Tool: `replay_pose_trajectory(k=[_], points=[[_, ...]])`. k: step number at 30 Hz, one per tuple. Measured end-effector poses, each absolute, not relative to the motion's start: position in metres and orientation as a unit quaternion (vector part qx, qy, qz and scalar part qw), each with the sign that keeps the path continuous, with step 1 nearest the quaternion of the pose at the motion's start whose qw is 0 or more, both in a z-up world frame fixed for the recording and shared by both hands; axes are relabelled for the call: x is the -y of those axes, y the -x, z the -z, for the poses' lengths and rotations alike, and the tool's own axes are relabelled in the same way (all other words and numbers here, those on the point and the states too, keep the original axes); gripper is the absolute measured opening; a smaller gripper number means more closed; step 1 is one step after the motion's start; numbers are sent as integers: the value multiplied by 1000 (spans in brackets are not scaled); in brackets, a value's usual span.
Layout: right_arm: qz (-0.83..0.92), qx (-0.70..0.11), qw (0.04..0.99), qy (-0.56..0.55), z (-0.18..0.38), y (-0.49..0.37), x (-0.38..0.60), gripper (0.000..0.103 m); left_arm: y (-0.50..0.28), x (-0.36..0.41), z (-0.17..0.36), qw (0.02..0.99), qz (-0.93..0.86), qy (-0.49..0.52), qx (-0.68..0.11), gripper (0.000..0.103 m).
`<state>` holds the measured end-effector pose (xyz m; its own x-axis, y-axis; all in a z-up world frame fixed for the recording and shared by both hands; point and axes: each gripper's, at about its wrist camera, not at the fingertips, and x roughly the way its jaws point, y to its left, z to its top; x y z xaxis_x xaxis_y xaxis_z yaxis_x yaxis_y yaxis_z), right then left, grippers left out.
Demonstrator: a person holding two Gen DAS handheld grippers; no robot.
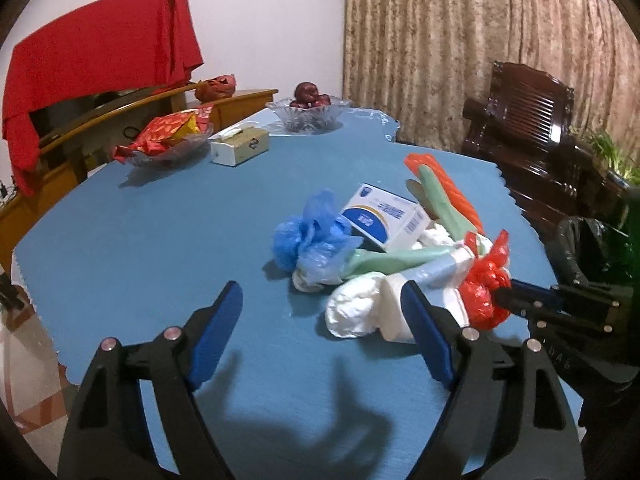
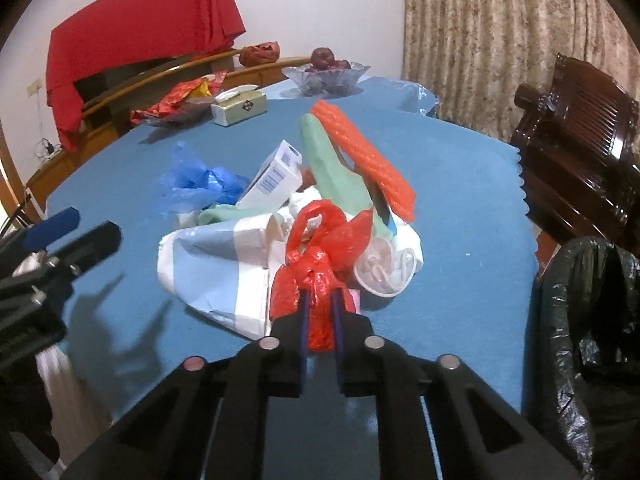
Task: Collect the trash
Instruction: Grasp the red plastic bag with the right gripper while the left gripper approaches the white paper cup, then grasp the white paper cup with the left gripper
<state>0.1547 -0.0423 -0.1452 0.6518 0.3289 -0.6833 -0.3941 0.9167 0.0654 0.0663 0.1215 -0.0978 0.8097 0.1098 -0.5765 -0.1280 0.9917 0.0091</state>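
Blue cloth covers the round surface, and a heap of rubbish sits toward its right half. Nearest, in the right wrist view at six o'clock, the right gripper has its jaws closed on the knotted tail of a crumpled red plastic bag, which rests on the edge of the heap. Just beside it at three o'clock lies a tipped clear plastic cup; at nine o'clock, a folded white-and-pale-blue sheet. The left gripper hovers above bare cloth with its jaws wide open, gripping nothing, its right finger near a white crumpled wad.

Farther in lie a bunched blue plastic bag, a white-and-blue cardboard box, a pale green foam strip and an orange ribbed strip. At the far rim, around twelve o'clock, stand a glass bowl of dark red fruit and a tissue box.

A bin lined with a black plastic bag waits off the surface at three to four o'clock. I'd judge the red bag is the piece in hand: next it wants lifting clear of the heap and carrying right over the liner's mouth, without dragging the cup along.
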Motion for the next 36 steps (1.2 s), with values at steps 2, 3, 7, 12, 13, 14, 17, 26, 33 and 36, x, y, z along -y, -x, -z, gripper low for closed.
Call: replay_pose_trajectory(k=[2, 3, 7, 12, 13, 14, 17, 26, 33, 36], points=[[-197, -361, 911, 39, 140, -152, 49, 9, -67, -114, 100, 950, -52, 14, -306, 78], [-195, -359, 912, 37, 137, -151, 52, 9, -68, -110, 101, 950, -48, 13, -308, 77], [-177, -350, 919, 29, 126, -145, 71, 9, -72, -93, 108, 946, -35, 11, -322, 76], [-156, -346, 925, 23, 121, -144, 96, 9, -75, -69, 115, 944, -30, 6, -329, 88], [-151, -347, 926, 21, 121, -144, 102, 9, -76, -63, 118, 943, -30, 2, -330, 89], [-148, -347, 926, 19, 122, -144, 106, 9, -77, -59, 120, 942, -33, 0, -333, 90], [-139, -349, 927, 12, 123, -145, 117, 9, -82, -45, 129, 939, -45, -1, -341, 90], [-128, -350, 928, 6, 125, -142, 134, 9, -93, -28, 149, 938, -68, -29, -338, 90], [-127, -354, 927, 6, 127, -142, 134, 9, -97, -39, 153, 933, -48, -5, -356, 46], [-130, -352, 927, 8, 125, -141, 132, 9, -94, -41, 149, 935, -47, 1, -351, 34]])
